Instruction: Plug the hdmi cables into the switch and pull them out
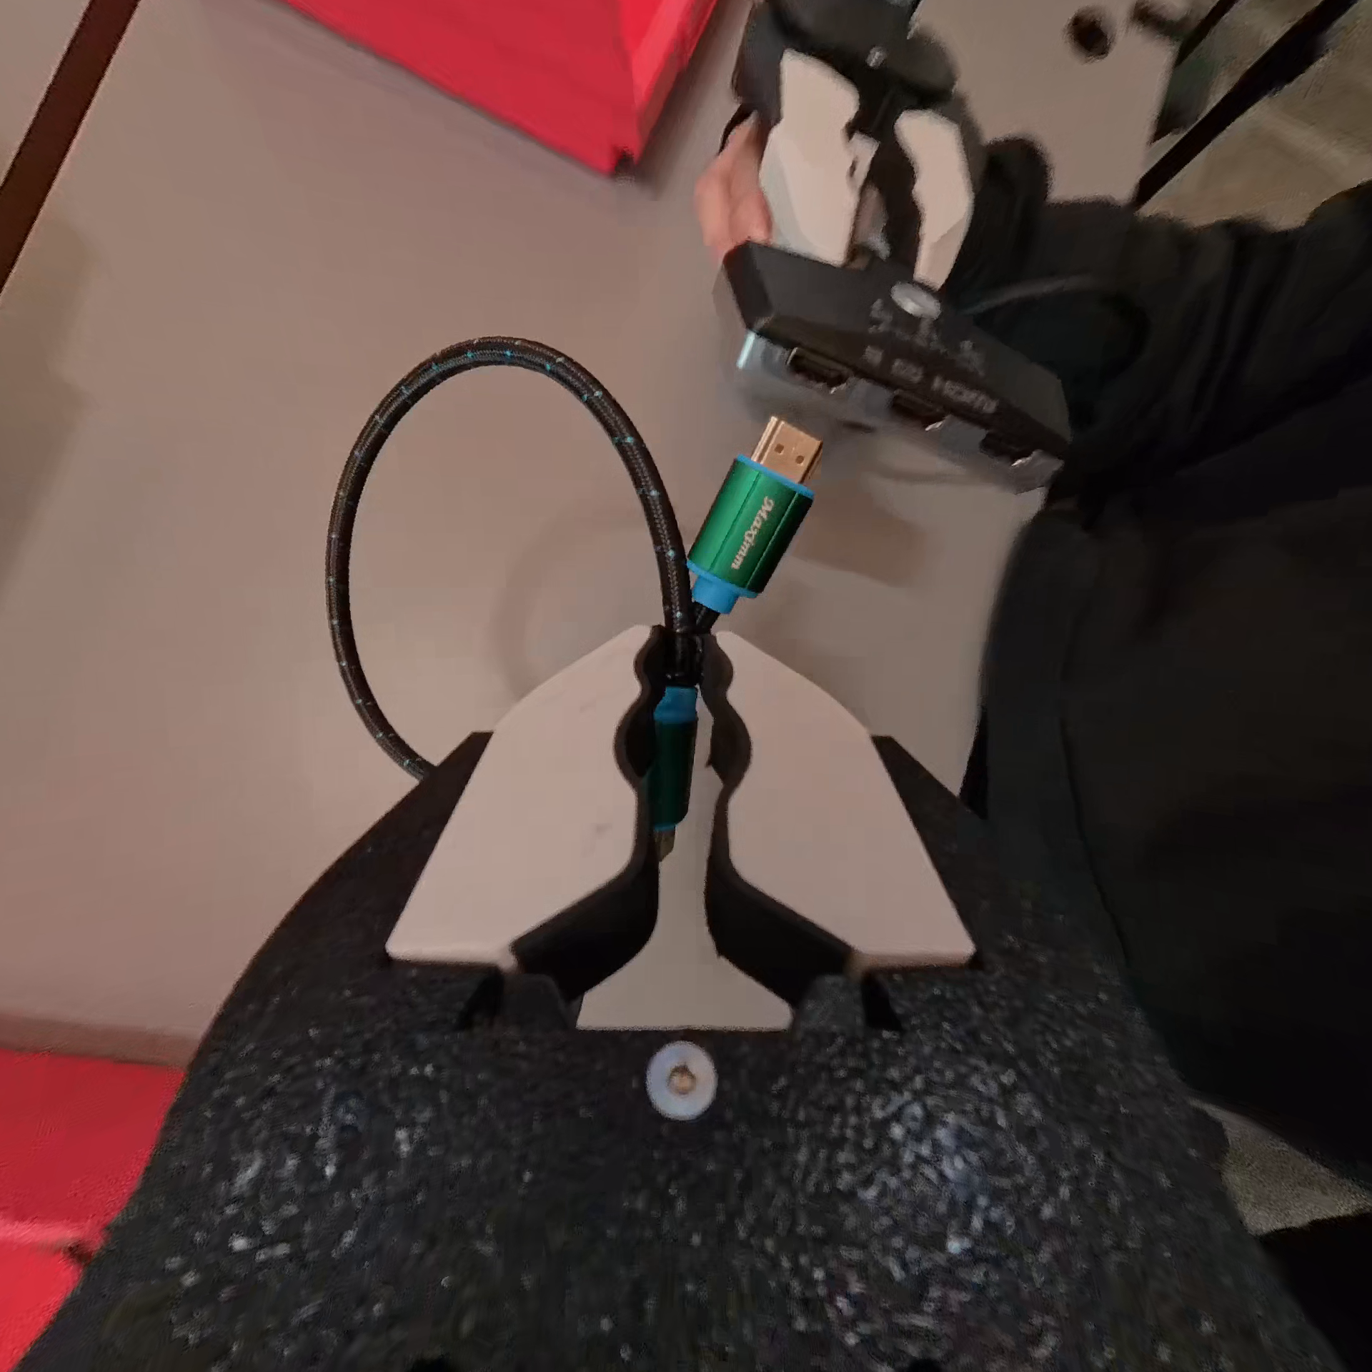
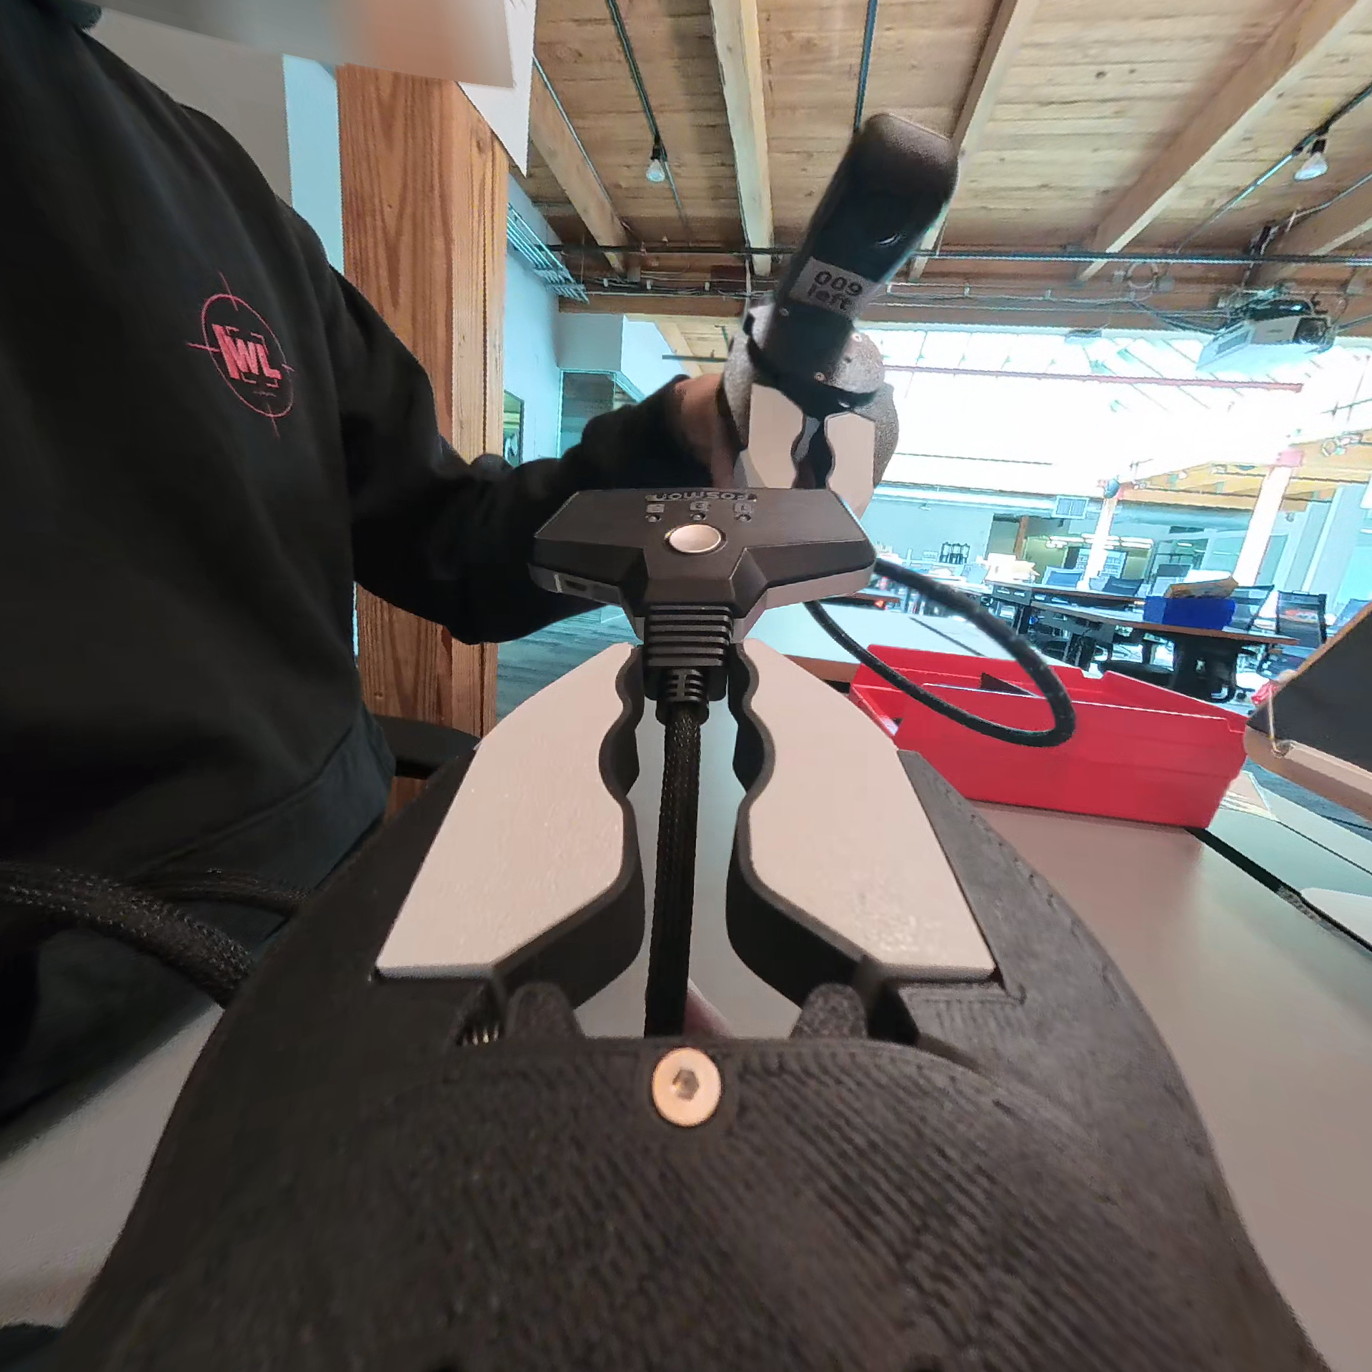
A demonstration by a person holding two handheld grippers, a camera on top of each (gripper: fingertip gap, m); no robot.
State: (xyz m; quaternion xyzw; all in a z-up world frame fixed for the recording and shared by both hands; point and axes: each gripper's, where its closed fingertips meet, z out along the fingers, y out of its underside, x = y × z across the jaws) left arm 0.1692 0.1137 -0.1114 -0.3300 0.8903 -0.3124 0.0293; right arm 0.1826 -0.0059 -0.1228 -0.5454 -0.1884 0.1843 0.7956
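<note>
While the right gripper (image 2: 679, 657) clamps the switch (image 2: 701, 546) by its cable collar, the left gripper (image 1: 687, 642) pinches the looped cable (image 1: 386, 475), its gold plug (image 1: 793, 448) just short of a port.

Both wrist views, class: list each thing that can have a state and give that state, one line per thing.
left gripper: shut on the HDMI cable, pinching the cord and one green plug.
right gripper: shut on the switch's ribbed cable collar.
HDMI cable: looped, held in the air.
free green plug: unplugged, gold tip just short of the ports.
switch: lifted, visible ports empty.
red bin: resting on the table.
</note>
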